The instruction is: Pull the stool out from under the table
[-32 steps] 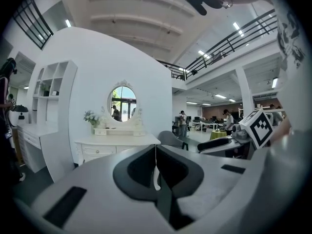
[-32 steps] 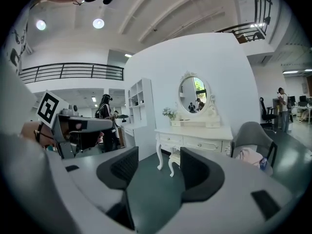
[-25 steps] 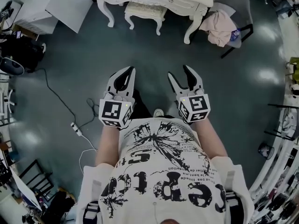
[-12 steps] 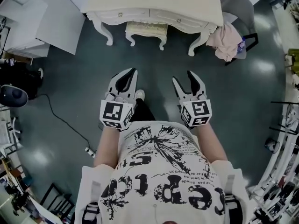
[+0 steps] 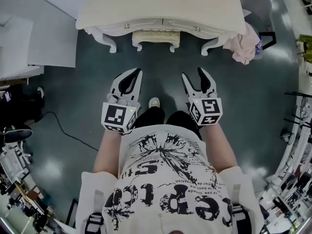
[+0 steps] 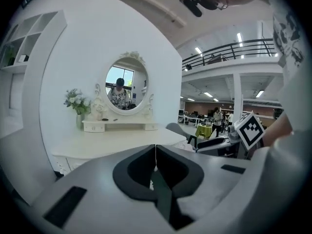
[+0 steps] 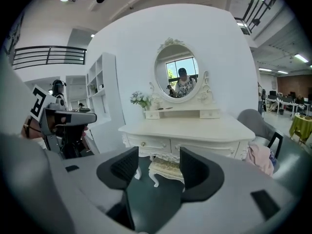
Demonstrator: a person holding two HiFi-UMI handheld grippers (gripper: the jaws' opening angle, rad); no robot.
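Note:
A cream stool (image 5: 155,37) stands tucked under the cream dressing table (image 5: 161,9), at the top of the head view. Both grippers are held out in front of the person, well short of the stool. My left gripper (image 5: 138,72) is shut, its jaws meeting in a thin line with nothing between them (image 6: 155,152). My right gripper (image 5: 194,74) is open and empty. In the right gripper view the stool (image 7: 168,168) shows between the spread jaws, far beyond them, below the table's drawers (image 7: 161,144).
A grey chair draped with pink cloth (image 5: 246,38) stands right of the table. A white shelf unit (image 5: 29,43) stands at the left. A cable (image 5: 63,128) runs over the dark floor at left. An oval mirror (image 7: 178,72) and flowers (image 7: 141,100) top the table.
The person has walked forward: the table and stool have come nearer in the head view. Both grippers keep the same pose and state.

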